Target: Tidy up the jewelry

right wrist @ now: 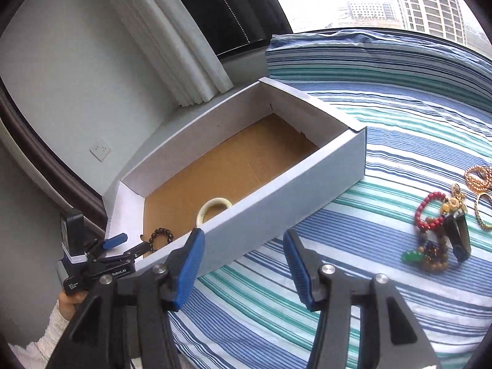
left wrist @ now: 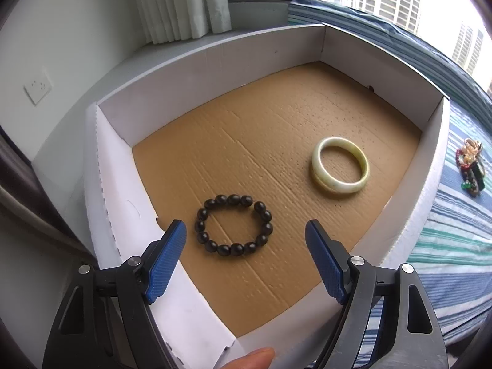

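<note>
Striped bedspread point(right wrist: 384, 160) is hosting a half-finished jewelry sort

Left gripper point(left wrist: 246, 230) is hovering, jaws wide and empty, over the dark bead bracelet point(left wrist: 233, 224) lying near the jade bangle point(left wrist: 339, 164) inside the box point(left wrist: 196, 58); right gripper point(right wrist: 243, 240), likewise open and empty, is needing a reach rightward to the jewelry pile point(right wrist: 439, 224)
</note>
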`<act>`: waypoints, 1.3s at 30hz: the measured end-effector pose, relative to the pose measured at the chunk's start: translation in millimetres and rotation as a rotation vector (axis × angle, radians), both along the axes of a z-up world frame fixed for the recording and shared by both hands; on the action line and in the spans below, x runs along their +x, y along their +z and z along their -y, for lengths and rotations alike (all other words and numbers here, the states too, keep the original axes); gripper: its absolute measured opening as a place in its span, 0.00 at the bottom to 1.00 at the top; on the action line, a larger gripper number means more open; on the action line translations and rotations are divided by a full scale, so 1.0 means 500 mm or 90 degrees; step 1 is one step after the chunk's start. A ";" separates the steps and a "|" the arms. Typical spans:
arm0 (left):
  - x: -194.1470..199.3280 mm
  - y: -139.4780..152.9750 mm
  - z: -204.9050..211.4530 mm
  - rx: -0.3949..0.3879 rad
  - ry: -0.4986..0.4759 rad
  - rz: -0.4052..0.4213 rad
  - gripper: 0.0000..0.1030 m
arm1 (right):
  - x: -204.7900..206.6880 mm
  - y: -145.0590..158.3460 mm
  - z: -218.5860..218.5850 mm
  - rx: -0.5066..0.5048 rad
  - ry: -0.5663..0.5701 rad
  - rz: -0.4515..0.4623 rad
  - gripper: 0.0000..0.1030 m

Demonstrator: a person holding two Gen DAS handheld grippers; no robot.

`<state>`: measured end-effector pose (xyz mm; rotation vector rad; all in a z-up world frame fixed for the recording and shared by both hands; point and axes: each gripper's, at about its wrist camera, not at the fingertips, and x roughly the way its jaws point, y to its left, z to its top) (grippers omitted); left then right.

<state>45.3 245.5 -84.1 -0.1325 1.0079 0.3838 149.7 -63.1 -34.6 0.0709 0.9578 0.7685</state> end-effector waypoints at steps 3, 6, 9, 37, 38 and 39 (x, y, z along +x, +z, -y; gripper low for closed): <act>-0.009 0.013 0.003 0.026 0.033 -0.002 0.80 | -0.032 -0.011 0.044 -0.037 -0.030 0.017 0.53; -0.031 0.050 0.037 0.052 0.029 0.032 0.80 | -0.064 -0.017 0.095 -0.096 -0.071 0.042 0.60; -0.044 0.090 0.106 0.054 -0.016 0.068 0.90 | -0.095 -0.019 0.167 -0.145 -0.124 0.069 0.75; 0.051 0.064 0.595 -0.042 -0.376 0.054 1.00 | -0.219 -0.046 0.438 -0.227 -0.324 0.114 0.76; 0.053 0.067 0.599 -0.043 -0.377 0.053 1.00 | -0.218 -0.043 0.437 -0.231 -0.325 0.117 0.76; 0.054 0.070 0.603 -0.048 -0.380 0.056 1.00 | -0.216 -0.041 0.436 -0.234 -0.325 0.121 0.76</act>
